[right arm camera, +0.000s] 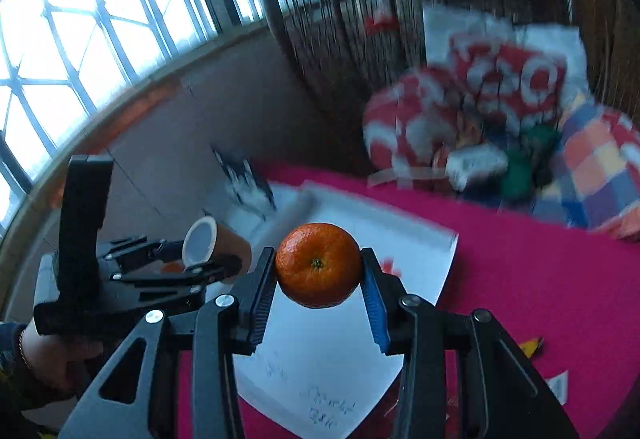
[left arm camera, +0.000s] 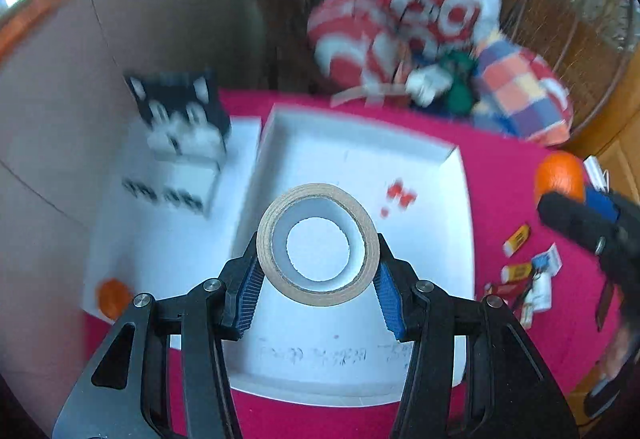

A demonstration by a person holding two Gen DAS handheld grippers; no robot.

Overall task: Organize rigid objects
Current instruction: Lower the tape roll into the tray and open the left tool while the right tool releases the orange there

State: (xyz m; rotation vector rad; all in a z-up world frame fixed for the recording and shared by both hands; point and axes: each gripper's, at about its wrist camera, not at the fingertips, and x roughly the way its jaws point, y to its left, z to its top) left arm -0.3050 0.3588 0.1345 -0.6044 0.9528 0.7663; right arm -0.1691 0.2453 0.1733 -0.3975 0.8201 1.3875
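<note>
Setting: magenta-covered counter [left arm camera: 500,175] beside a barred window [right arm camera: 80,39], with patterned bags [left arm camera: 400,19] heaped at the far edge; much of the background is blurred.
Receptacle: a shallow white tray [left arm camera: 448,175] is seen lying on the counter, its floor bare apart from a small red mark and some handwriting near the front edge.
Left gripper [left arm camera: 318,275]: a tape roll [left arm camera: 276,235] is pinched across its outer rim between the blue pads, the jaws partly closed on it; the roll is held over the tray, its open core facing the camera.
Right gripper [right arm camera: 319,281]: an orange [right arm camera: 318,265] is clamped between the two pads, stem dimple toward the lens; it is carried above the near half of the tray.
Other items: a black-and-white box [left arm camera: 180,119] stands on a white sheet left of the tray; a second orange fruit [left arm camera: 112,297] lies at that sheet's near corner; small packets [left arm camera: 524,275] are scattered on the counter to the right.
Step judged in hand: both objects are being brought down for placing in the tray.
Advice for the roll: it should be lowered until an edge or face meets the tray floor before the jaws are spread, so that it cannot roll off.
Advice for the orange: it is best set well apart from the roll and away from the tray wall, and released only once resting, since a round fruit is likely to wander.
Risk: the two grippers are close together; a collision could be avoided by placing one object at a time.
</note>
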